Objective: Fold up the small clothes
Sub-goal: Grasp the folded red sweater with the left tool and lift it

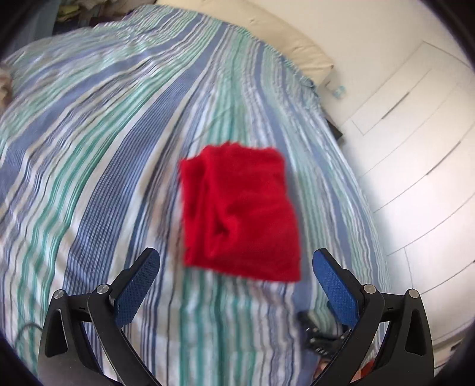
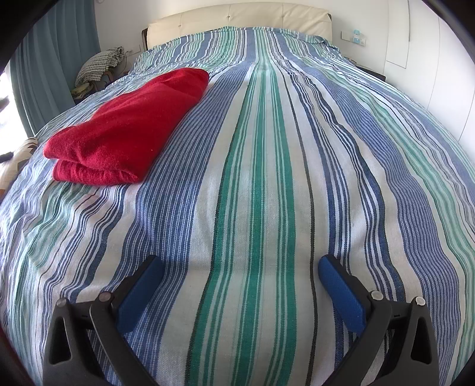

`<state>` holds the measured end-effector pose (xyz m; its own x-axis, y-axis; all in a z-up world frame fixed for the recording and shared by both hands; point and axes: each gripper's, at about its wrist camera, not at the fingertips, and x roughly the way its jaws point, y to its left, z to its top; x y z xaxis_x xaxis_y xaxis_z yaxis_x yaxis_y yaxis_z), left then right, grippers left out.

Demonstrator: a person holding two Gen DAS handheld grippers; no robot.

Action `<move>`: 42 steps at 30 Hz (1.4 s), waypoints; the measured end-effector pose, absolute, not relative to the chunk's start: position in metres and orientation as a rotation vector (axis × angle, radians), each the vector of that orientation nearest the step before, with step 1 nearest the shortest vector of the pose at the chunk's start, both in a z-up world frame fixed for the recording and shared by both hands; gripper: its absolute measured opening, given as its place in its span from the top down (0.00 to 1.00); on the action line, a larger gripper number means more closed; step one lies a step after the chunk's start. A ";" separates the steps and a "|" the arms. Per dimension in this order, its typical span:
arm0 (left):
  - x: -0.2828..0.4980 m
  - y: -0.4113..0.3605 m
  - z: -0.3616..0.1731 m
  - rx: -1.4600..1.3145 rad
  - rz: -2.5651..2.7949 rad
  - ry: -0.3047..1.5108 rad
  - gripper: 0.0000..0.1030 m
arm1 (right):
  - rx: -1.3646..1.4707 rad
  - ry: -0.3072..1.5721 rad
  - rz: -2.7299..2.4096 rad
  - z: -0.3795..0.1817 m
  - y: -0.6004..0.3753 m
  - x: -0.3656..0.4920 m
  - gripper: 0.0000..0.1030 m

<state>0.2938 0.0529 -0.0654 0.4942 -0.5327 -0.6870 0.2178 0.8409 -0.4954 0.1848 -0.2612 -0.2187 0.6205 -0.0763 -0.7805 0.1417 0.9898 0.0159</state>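
Observation:
A red cloth (image 1: 240, 210) lies folded into a thick rectangle on the striped bedspread (image 1: 104, 154). In the left wrist view it lies just ahead of my left gripper (image 1: 236, 261), which is open and empty above the bed, apart from the cloth; this view is blurred. In the right wrist view the same red cloth (image 2: 127, 127) lies far to the left on the bedspread (image 2: 261, 178). My right gripper (image 2: 240, 267) is open and empty, low over bare bedspread, well away from the cloth.
A cream headboard (image 2: 237, 20) stands at the far end of the bed. White cupboard doors (image 1: 415, 148) run along the right side. A blue curtain (image 2: 56, 59) and a chair with a checked cloth (image 2: 101, 63) stand at the far left.

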 end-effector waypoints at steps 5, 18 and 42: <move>0.322 0.034 -0.050 -0.258 -0.498 0.945 0.00 | 0.105 0.951 -0.103 -0.202 -0.264 0.187 0.00; 0.371 0.002 -0.112 -0.207 -0.448 1.113 0.01 | 0.567 0.842 0.166 -0.133 -0.309 0.293 0.12; 0.375 -0.024 -0.081 -0.161 -0.538 0.990 0.71 | 0.255 0.748 0.199 -0.072 -0.213 0.336 0.60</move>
